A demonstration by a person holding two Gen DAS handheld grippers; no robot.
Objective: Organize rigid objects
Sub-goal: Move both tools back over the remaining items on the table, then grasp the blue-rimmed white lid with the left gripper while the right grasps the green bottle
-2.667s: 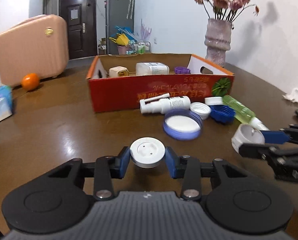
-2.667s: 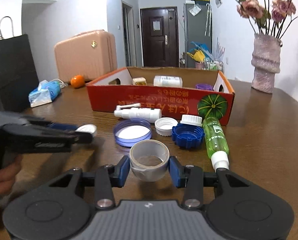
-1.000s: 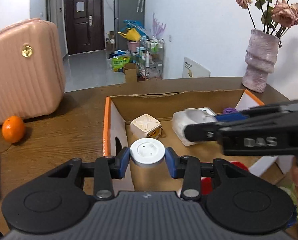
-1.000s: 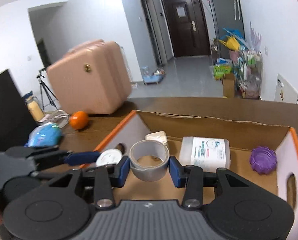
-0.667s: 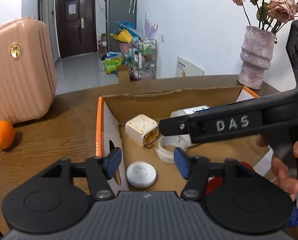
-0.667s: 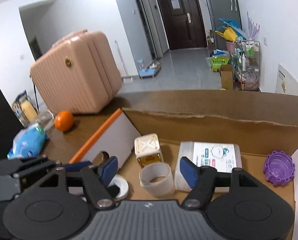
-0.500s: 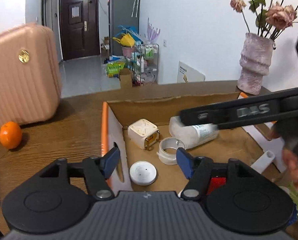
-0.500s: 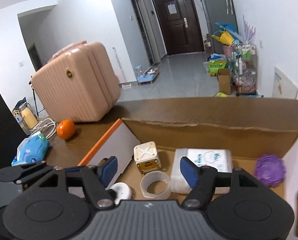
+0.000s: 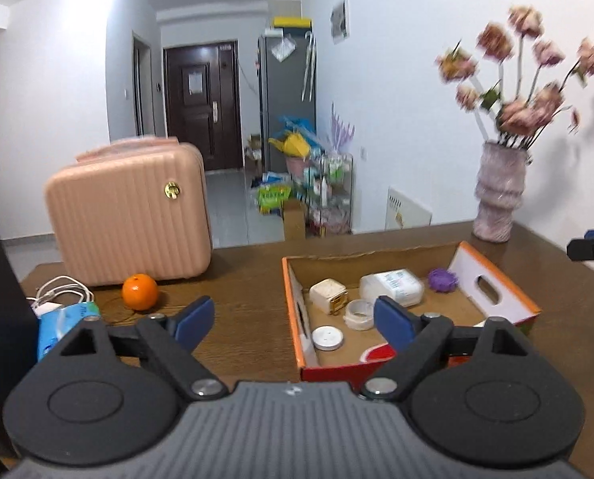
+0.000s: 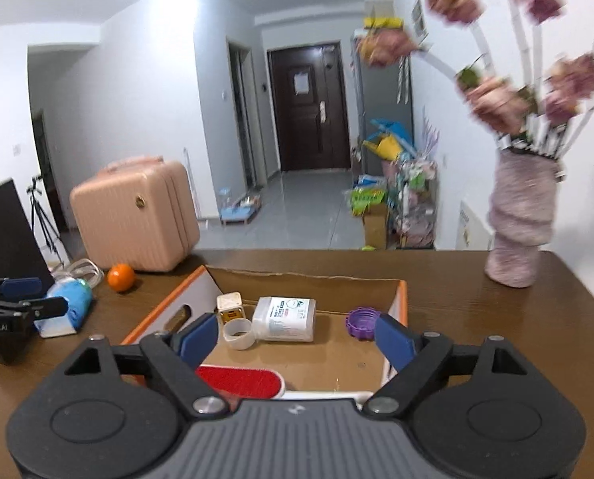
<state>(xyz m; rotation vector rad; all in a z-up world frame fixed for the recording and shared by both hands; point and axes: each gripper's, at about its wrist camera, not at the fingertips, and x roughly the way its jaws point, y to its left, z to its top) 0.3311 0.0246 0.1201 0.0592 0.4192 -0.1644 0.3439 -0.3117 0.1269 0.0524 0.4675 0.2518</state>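
Observation:
A red and orange cardboard box (image 9: 512, 291) (image 10: 157, 317) sits on the brown table. In it lie a white round cap (image 9: 327, 337), a tape roll (image 9: 358, 313) (image 10: 238, 333), a white cube (image 9: 328, 294) (image 10: 229, 306), a white flat bottle (image 9: 392, 285) (image 10: 285, 318), a purple cap (image 9: 441, 278) (image 10: 362, 324) and a red-topped item (image 10: 237, 379). My left gripper (image 9: 293, 319) is open and empty, raised left of and above the box. My right gripper (image 10: 297, 337) is open and empty above the box.
A pink suitcase (image 9: 127, 215), an orange (image 9: 139, 291), a blue tissue pack (image 9: 63, 329) and white cables (image 9: 55, 289) lie left of the box. A vase with flowers (image 9: 496, 199) (image 10: 522, 223) stands at the back right.
Both grippers let go of the white cap and the tape roll into the box, then opened wide and drew back and up. The box now looks farther away.

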